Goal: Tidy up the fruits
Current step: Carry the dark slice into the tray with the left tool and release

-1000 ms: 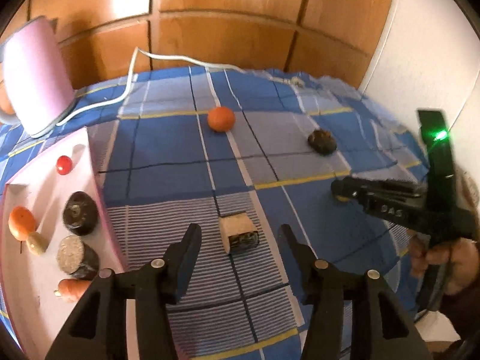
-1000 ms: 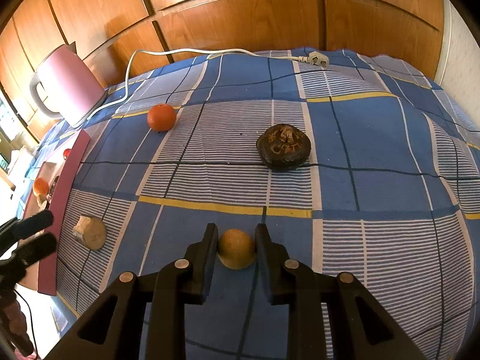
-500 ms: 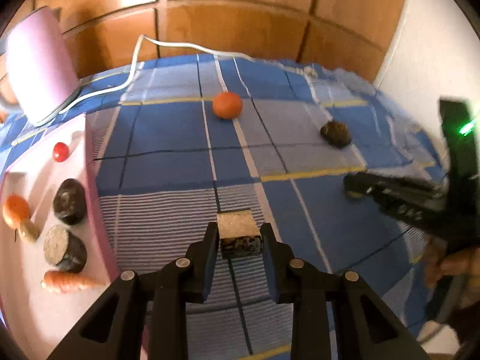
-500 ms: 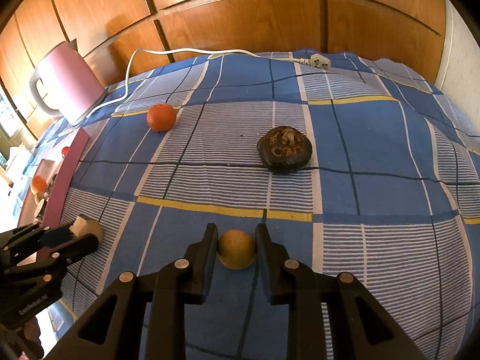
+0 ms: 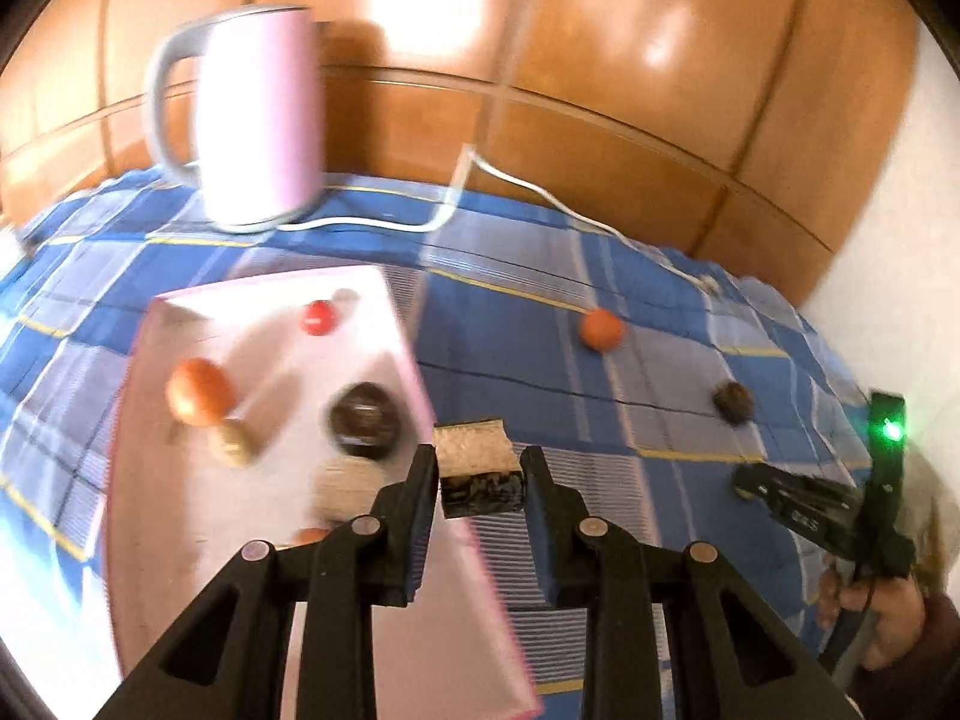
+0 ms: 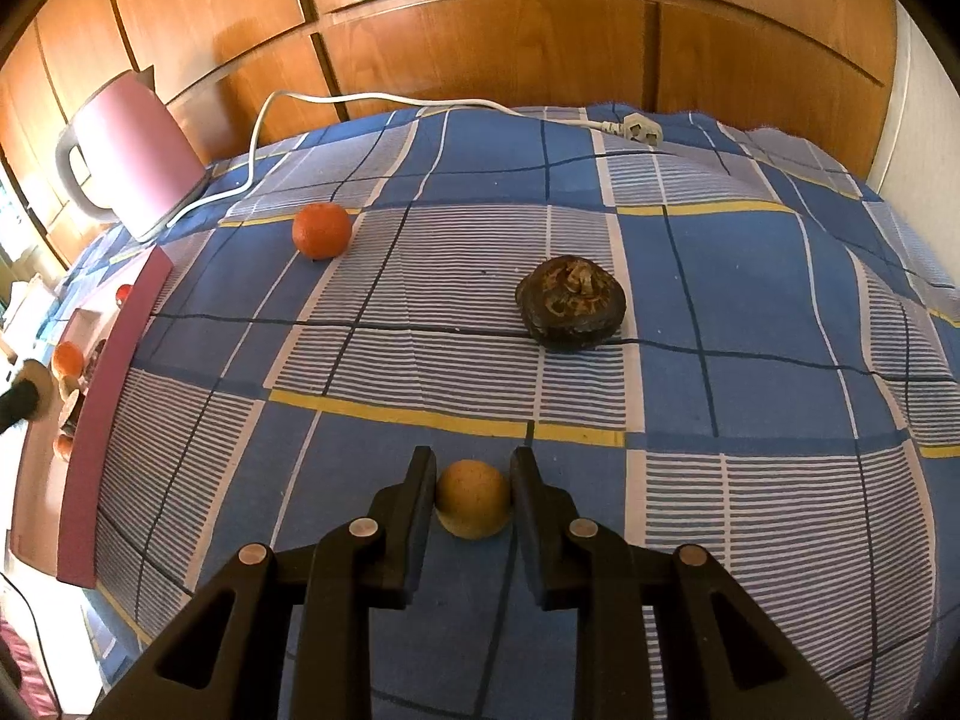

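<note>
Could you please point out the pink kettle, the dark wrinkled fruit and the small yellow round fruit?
pink kettle (image 5: 261,114), left wrist view, middle of its body.
dark wrinkled fruit (image 6: 571,303), right wrist view, centre of its top.
small yellow round fruit (image 6: 472,498), right wrist view, its front face.

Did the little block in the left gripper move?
Yes. The block, shut in the left gripper, went from the blue cloth left toward the pink tray, now at its edge.

Glossy wood-panelled wall (image 6: 480,30) behind; white wall (image 5: 888,276) at right.
</note>
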Demonstrator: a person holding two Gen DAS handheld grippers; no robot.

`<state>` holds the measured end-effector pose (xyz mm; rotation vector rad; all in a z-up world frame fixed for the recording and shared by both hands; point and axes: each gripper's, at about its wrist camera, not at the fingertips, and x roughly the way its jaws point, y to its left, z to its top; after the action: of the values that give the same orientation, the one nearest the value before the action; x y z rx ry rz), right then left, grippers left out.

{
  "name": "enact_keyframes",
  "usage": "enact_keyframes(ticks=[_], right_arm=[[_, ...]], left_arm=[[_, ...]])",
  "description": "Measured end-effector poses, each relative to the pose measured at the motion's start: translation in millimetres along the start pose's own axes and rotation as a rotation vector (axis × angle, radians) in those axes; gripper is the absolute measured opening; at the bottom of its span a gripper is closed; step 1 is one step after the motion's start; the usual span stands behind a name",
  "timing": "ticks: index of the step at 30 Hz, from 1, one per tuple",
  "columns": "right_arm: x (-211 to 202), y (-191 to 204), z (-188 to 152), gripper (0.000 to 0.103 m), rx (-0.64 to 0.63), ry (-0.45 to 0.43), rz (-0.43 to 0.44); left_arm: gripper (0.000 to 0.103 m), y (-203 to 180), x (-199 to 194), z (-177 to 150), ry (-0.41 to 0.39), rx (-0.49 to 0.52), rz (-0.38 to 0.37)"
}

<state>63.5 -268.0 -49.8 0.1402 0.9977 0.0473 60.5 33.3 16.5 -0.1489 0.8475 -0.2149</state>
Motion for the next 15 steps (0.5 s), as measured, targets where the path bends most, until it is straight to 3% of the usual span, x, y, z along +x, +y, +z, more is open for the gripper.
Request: enact_keyframes(ticks=[10,15], right_arm=[[0,5,2,0.026,-0.023,0.004,-0.029],[0,5,2,0.026,-0.022,0.007,-0.030]], left_arm=[[0.028,80,5,18,-0.004,-0.189,0.079],[0.028,104,12,28,-0.008,-0.229,0.097]])
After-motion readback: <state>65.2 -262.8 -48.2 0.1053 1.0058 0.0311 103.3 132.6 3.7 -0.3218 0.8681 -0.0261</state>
